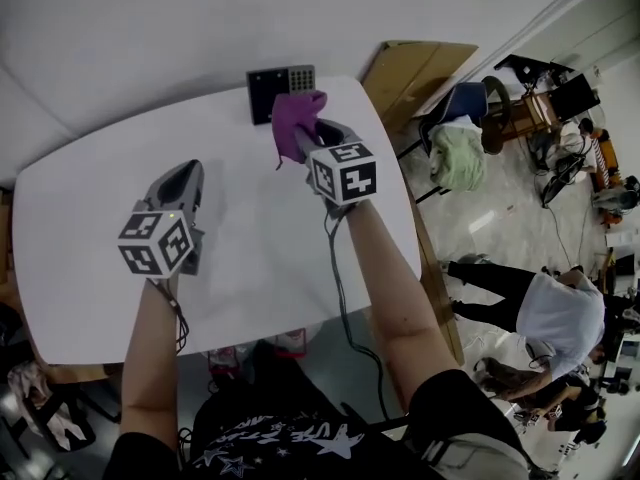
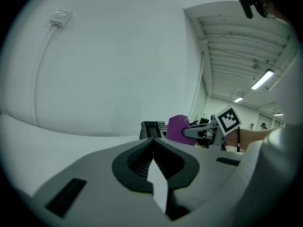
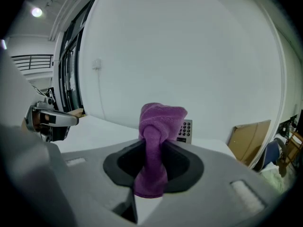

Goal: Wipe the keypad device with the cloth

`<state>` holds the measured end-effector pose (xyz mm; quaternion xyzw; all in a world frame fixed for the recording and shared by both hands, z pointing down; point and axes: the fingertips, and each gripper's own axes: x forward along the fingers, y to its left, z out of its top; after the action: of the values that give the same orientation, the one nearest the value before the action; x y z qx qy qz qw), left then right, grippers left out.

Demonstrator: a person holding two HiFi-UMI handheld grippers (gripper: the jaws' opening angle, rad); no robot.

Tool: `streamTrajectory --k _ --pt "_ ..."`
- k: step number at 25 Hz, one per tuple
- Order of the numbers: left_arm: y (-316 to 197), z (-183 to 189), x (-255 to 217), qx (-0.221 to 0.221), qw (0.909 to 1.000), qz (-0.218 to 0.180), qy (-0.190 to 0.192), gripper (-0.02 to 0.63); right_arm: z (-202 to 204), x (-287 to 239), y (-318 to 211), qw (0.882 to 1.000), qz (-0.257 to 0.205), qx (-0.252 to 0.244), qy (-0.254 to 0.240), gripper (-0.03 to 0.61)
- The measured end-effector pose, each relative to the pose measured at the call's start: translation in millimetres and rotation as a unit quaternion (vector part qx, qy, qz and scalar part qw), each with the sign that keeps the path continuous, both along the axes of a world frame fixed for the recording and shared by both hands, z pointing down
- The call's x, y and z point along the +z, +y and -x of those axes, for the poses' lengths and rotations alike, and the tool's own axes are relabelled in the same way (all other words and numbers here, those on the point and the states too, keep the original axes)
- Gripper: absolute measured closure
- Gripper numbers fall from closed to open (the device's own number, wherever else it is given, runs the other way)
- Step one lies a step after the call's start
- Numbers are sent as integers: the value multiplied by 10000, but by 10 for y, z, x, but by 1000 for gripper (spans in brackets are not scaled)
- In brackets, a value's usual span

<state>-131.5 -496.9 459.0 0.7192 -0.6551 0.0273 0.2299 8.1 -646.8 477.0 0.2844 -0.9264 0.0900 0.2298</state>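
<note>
At the far edge of the white table (image 1: 90, 228), the keypad device (image 1: 268, 95) is seen, dark face toward the camera. Its near right corner is overlapped in the head view by the purple cloth (image 1: 296, 118), though actual contact cannot be made out. The cloth is pinched tight by the right gripper (image 1: 316, 138): the jaws are clamped on its middle, a bunched end standing up past the tips and a tail hanging below. Along those jaws, the keypad is glimpsed just behind the cloth, to its right. The left gripper (image 1: 187, 173) is held well apart on the left over bare table, jaws pressed together, nothing gripped.
</note>
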Motion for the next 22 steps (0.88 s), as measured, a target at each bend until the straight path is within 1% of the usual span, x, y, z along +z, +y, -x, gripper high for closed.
streamTrajectory --k 6,12,18,22 --pt "-65 115 172 -108 9999 121 29 606 363 222 -226 9988 -185 -181 409 483" --pt "-186 292 250 -217 9997 113 23 606 709 373 -340 9982 -113 -370 448 483" --pt "-362 359 235 -322 9995 69 26 606 897 418 -476 9985 -1 -370 406 483" --pt "-475 364 206 -314 9995 25 17 606 993 432 -534 9979 -95 -411 482 483"
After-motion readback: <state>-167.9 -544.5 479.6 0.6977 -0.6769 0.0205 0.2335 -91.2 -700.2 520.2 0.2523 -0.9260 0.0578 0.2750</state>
